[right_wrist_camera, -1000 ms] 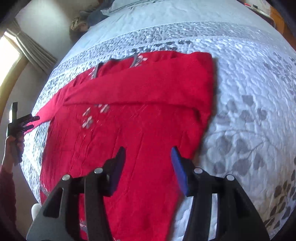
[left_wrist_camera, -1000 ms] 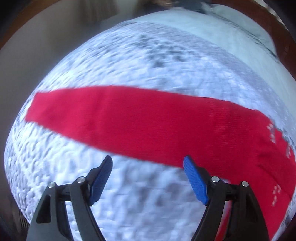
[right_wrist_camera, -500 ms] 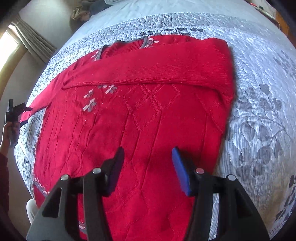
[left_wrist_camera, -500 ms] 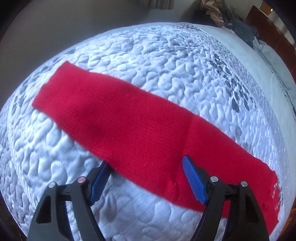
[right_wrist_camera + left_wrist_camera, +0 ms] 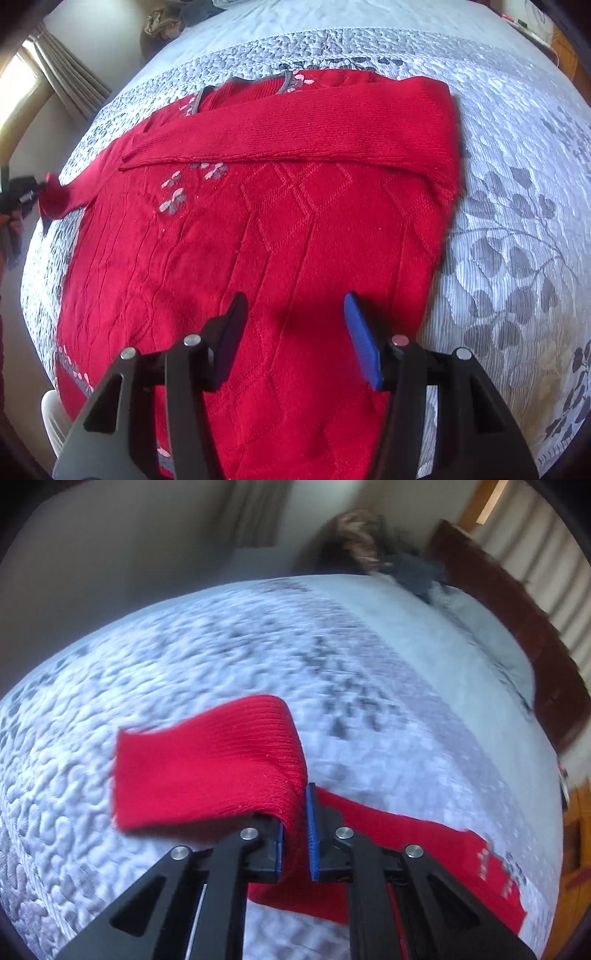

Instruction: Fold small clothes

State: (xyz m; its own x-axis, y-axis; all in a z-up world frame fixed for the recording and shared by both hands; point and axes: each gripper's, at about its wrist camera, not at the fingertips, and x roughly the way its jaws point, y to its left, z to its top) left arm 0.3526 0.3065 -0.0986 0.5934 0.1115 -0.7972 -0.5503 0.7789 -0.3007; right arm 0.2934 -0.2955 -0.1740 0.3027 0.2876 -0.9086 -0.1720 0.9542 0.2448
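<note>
Pinching the sleeve [image 5: 207, 771] of the red sweater [image 5: 280, 229] spread on the bed [image 5: 517, 155], left hand-held gripper [image 5: 295, 827] has just clamped; right hand-held gripper [image 5: 295, 332] hovers half-open, empty. Carry the sleeve flat across the chest, avoid dragging.

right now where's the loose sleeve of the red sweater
The sleeve is pinched in the left claw, lifted off the quilt; the right wrist view shows it at the sweater's far left edge.
</note>
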